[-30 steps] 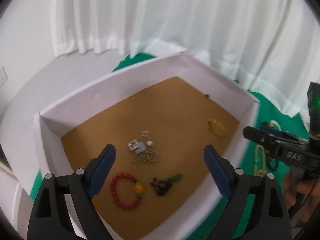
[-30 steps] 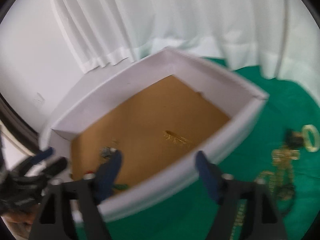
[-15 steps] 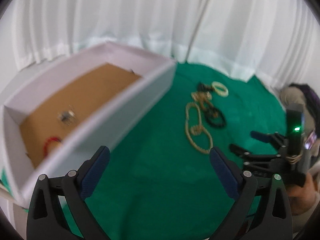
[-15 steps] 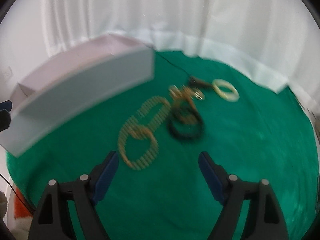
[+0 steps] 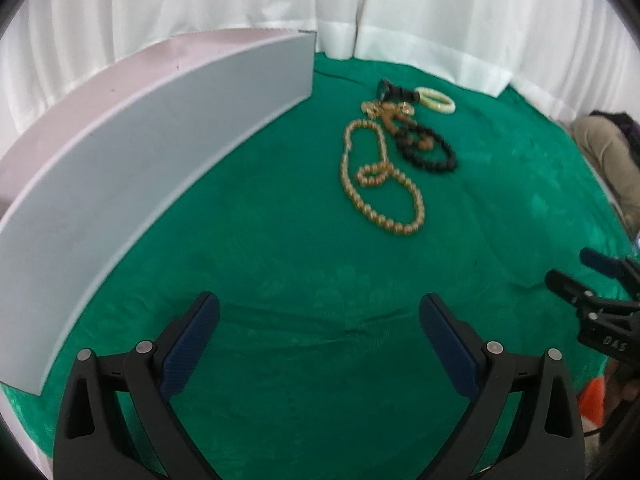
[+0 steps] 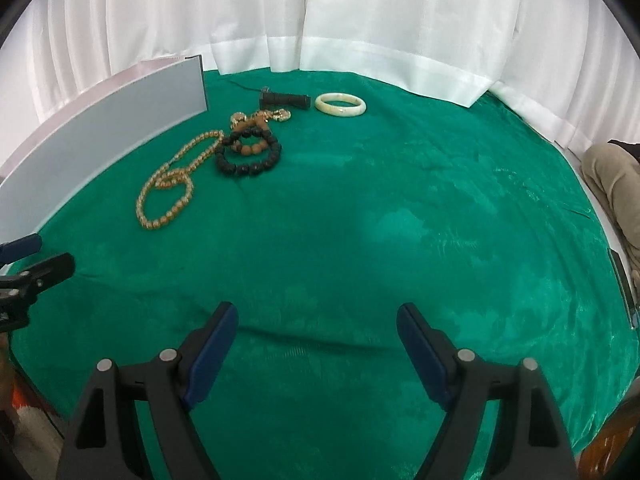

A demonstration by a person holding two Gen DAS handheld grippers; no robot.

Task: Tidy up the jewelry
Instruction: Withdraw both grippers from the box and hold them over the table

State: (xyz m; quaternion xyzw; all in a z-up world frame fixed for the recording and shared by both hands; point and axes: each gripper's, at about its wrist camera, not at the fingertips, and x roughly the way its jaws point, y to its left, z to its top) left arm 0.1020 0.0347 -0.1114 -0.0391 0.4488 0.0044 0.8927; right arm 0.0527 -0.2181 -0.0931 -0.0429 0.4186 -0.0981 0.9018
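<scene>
The jewelry lies in a loose cluster on the green cloth (image 6: 400, 208) covering the worktop, at about eleven o'clock in the right wrist view. A gold bead necklace (image 6: 172, 184) sprawls in loops nearest the white box (image 6: 100, 140). Just beside it, toward one o'clock, sits a black bead bracelet (image 6: 248, 156) with brown beads inside its ring. Beyond that lies a tangle of gold pieces (image 6: 260, 117), then a dark cylinder (image 6: 285, 100), and at its right end a pale bangle (image 6: 341, 104), a little apart from the rest.

The box stands at nine to ten o'clock, its grey outer wall facing the cluster. A white curtain (image 6: 320, 20) hangs behind the cloth.

The right gripper (image 6: 316, 334) hovers over bare cloth, well apart from the jewelry, its blue-padded fingers (image 6: 210, 354) spread wide with nothing between them. The left gripper (image 5: 318, 330) has just been opening; its fingers (image 5: 188, 350) stand wide too, empty, above the cloth near the box wall.
</scene>
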